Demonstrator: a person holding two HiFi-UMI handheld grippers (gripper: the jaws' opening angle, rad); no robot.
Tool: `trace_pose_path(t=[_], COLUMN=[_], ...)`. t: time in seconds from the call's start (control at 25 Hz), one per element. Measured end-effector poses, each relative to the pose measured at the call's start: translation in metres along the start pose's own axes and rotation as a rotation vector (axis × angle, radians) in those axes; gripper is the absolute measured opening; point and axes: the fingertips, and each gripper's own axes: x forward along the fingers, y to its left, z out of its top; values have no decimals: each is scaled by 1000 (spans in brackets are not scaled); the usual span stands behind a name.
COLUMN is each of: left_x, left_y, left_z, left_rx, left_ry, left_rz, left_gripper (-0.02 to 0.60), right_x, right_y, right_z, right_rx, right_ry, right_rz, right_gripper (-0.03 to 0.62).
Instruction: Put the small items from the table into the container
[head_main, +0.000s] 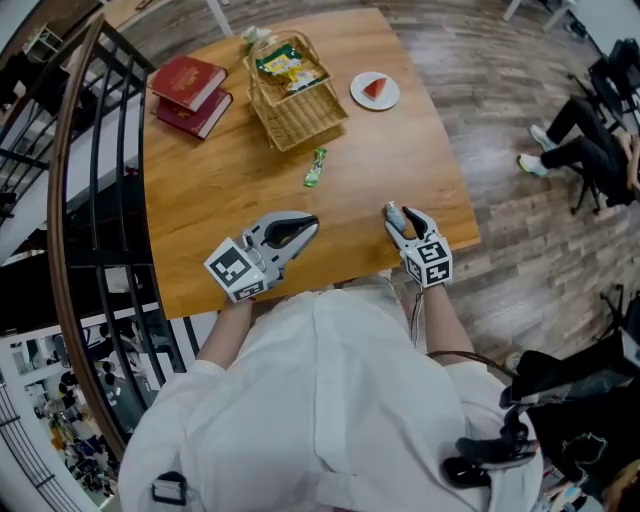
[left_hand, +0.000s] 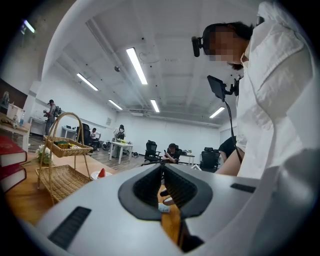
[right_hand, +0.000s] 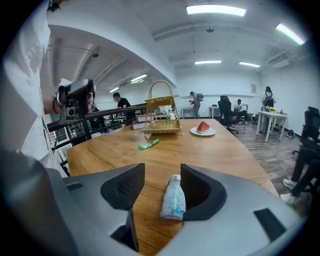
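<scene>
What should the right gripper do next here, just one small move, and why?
Probably close the right gripper on the small bottle: it lies on the table between the open jaws, not yet clamped. Once gripped, it can go to the wicker basket.

- Left gripper (left_hand: 162, 173): jaws closed together, nothing between them.
- Two-tier wicker basket (left_hand: 60, 179): upright on the tabletop (left_hand: 22, 200), towards its far edge.
- Red books (left_hand: 10, 161): stacked, left of basket.
- Plate (left_hand: 100, 175): bears a red slice, just beyond the basket.
</scene>
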Motion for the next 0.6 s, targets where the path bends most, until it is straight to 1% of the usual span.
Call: trace_pose_path(t=[0.16, 0.44, 0.6], left_x=[-4, -6, -7], left_y=[-1, -2, -3], left_z=[-1, -5, -6], left_rx=[0, -6, -8], left_ry=[8, 19, 22], left_rz=[13, 28, 32], left_gripper=[8, 8, 8], right_x=[9, 22, 27], right_y=[-3, -15, -18], right_z=[-17, -47, -56], right_rx=[22, 48, 61], right_ry=[54, 167, 209], right_rz=[-16, -73, -78], right_gripper=[216, 219, 219])
